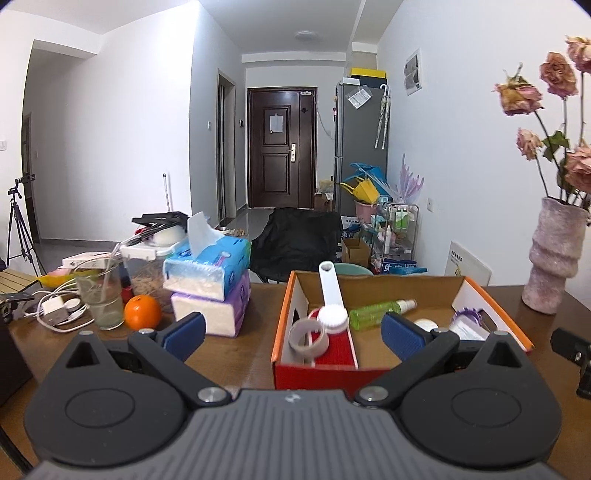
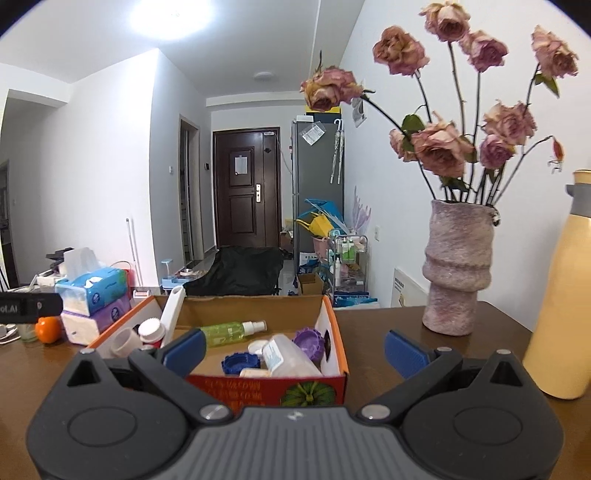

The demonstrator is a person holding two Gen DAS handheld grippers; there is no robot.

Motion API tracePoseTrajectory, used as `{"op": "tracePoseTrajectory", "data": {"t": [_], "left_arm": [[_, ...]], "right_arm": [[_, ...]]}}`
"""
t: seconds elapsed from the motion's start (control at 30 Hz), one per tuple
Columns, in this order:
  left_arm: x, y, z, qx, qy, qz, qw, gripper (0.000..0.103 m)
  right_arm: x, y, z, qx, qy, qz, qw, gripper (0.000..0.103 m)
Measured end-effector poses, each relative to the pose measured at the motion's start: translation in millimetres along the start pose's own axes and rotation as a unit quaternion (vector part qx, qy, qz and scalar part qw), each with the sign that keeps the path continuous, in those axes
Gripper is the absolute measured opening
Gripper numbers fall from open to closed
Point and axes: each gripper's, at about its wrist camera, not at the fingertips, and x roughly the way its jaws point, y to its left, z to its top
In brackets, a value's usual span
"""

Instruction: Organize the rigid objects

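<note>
White walls (image 1: 129,122) and a white ceiling (image 1: 295,14) are seen. A dark wooden door (image 1: 281,147) closes the hallway, a grey refrigerator (image 1: 356,147) beside it. A round ceiling lamp (image 1: 305,36) is mounted.

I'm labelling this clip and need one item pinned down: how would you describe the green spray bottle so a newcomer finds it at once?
Start at the open cardboard box with orange edges on the brown table. Inside, toward its back wall, the green spray bottle lies on its side beside the white long-handled brush. It is the only translucent green item there, with a white nozzle.
</note>
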Motion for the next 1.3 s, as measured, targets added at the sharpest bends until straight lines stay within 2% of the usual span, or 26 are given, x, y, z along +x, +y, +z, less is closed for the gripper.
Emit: {"op": "tracePoseTrajectory", "data": {"t": [0.53,0.83,1.03,1.3], "left_arm": [[-127,-3,-54,0.018,0.018,-0.023,0.9994,0.103],[-204,-10,-82,0.023,0.011,-0.041,0.9989,0.103],[-239,-10,-105,0.021,0.021,-0.045,0.9985,0.103],[-266,-8,-129,0.021,0.034,-0.05,0.9979,0.103]], "right_arm": [[-125,-8,-29,0.002,0.013,0.008,1.0,0.103],[-202,-17,-53,0.001,0.028,-0.002,1.0,0.103],[-247,-18,-71,-0.005,0.029,0.003,1.0,0.103],[-283,-14,-91,-0.024,0.034,0.009,0.999,0.103]]}}
